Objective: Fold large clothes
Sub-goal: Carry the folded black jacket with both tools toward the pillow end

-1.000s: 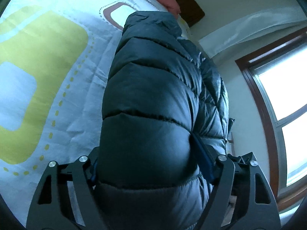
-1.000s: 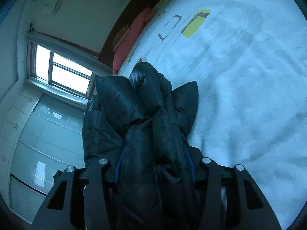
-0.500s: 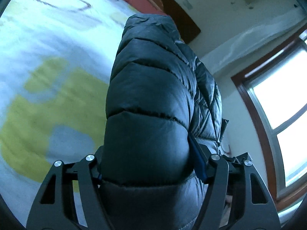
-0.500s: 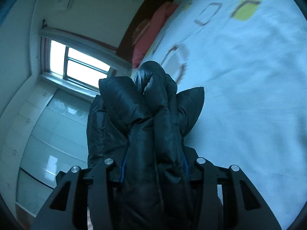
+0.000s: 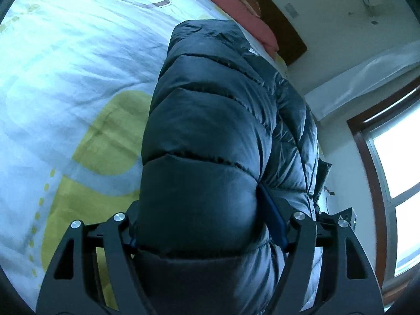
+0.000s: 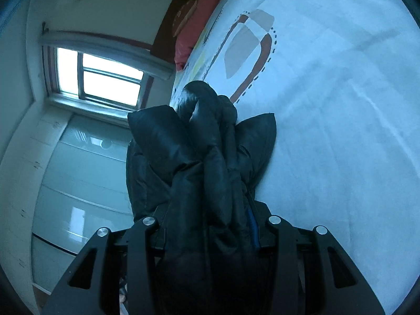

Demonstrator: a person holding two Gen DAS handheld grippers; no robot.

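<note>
A dark puffy quilted jacket (image 5: 210, 105) hangs bunched between both grippers, lifted over the bed. In the left wrist view my left gripper (image 5: 207, 215) clamps a thick padded roll of it. Its jaws are opening slightly, while the blue pads still press into the fabric. In the right wrist view my right gripper (image 6: 210, 220) is shut on a narrower gathered bundle of the jacket (image 6: 199, 136), whose folds stick up ahead of the fingers. The jacket hides the fingertips of both grippers.
Below lies the bed's white cover (image 5: 65, 65) with yellow and brown shapes, also in the right wrist view (image 6: 341, 131). A red pillow (image 5: 236, 8) lies against a dark headboard. A window (image 6: 105, 76) and pale wardrobe doors (image 6: 73, 183) stand beside the bed.
Both grippers have carried the jacket sideways across the bed; the cover's pattern has slid past beneath. The pillow, headboard and window now sit further into view. Both grips hold.
</note>
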